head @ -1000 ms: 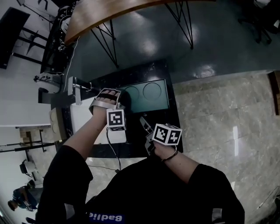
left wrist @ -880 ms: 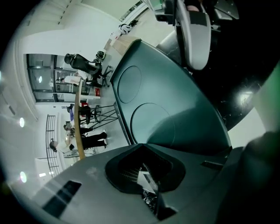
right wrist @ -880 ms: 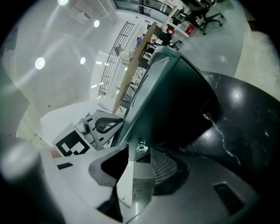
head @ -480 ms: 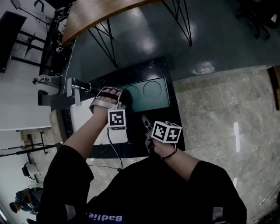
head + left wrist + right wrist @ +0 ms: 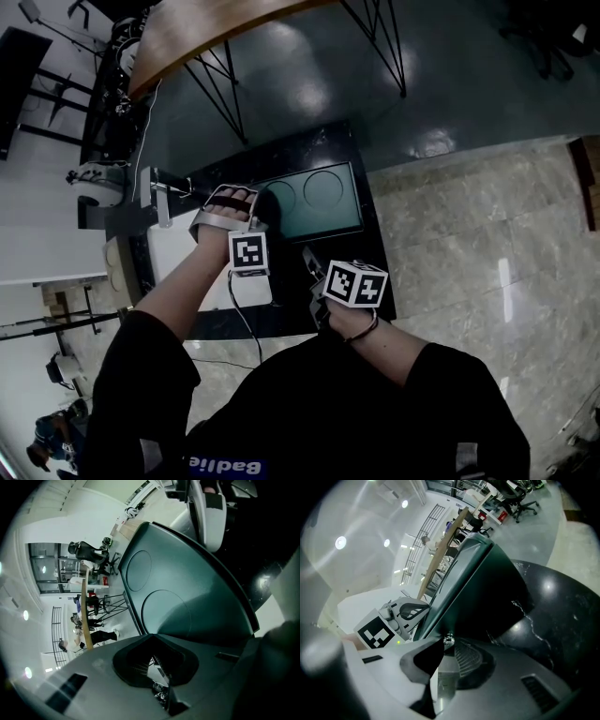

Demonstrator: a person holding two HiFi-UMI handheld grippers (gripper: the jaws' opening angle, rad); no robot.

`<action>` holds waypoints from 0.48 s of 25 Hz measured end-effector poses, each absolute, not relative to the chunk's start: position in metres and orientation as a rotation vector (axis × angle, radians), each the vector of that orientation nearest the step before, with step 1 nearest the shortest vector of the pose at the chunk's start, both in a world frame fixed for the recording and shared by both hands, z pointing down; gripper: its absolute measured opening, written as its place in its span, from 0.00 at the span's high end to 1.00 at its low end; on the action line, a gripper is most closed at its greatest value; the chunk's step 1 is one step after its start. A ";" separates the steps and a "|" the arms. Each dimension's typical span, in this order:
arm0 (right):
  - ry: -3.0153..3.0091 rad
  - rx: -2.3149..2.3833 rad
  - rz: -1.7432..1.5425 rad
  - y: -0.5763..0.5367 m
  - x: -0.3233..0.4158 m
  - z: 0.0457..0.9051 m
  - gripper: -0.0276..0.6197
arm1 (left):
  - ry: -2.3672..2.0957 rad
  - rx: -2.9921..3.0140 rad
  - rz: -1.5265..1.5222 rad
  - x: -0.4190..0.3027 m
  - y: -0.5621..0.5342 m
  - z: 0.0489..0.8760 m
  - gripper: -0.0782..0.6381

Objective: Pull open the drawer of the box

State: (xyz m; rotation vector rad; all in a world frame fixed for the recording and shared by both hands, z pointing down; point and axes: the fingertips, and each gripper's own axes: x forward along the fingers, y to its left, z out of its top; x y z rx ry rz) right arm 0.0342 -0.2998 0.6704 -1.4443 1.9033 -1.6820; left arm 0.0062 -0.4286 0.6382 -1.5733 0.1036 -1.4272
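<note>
Box (image 5: 314,202) of dark green, with two rings marked on its lid, sat on a black marbled surface (image 5: 373,267) just ahead of the person. Its near face, the drawer (image 5: 485,609), read as a dark panel in the right gripper view, with a small bright knob (image 5: 449,641) low on it. The seam round the drawer could not be made out. The right tongs (image 5: 444,645) had just been closing and stood narrow, with that knob pinched between their tips. The left tongs (image 5: 151,641) lay on the box's left rim, drawn narrow with the lid's corner running in between them, apparently clamped there to steady it.

The box looked rigid and hard-shelled, and probably light enough to skid on the polished slab, so a brace at the rim seemed wise. The knob was the only place to take hold. It was small, round and metal, likely slick, so the grip looked apt to slip unless the pull ran straight out along the drawer's travel, toward the person. Whether the drawer would run freely or stick could not be judged.

Beyond the surface spread a glossy dark floor (image 5: 309,84) and pale stone tiles (image 5: 469,225). A wooden table (image 5: 216,28) on thin black legs stood farther off.
</note>
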 end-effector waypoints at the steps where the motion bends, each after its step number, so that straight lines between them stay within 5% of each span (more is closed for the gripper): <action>1: 1.904 -1.443 -1.684 -0.297 0.034 0.670 0.85 | 0.102 -1.573 -1.424 0.006 -0.428 0.638 0.89; 12: 1.905 -1.462 -1.685 -0.275 0.032 0.670 0.85 | 0.127 -1.570 -1.401 0.008 -0.429 0.635 0.89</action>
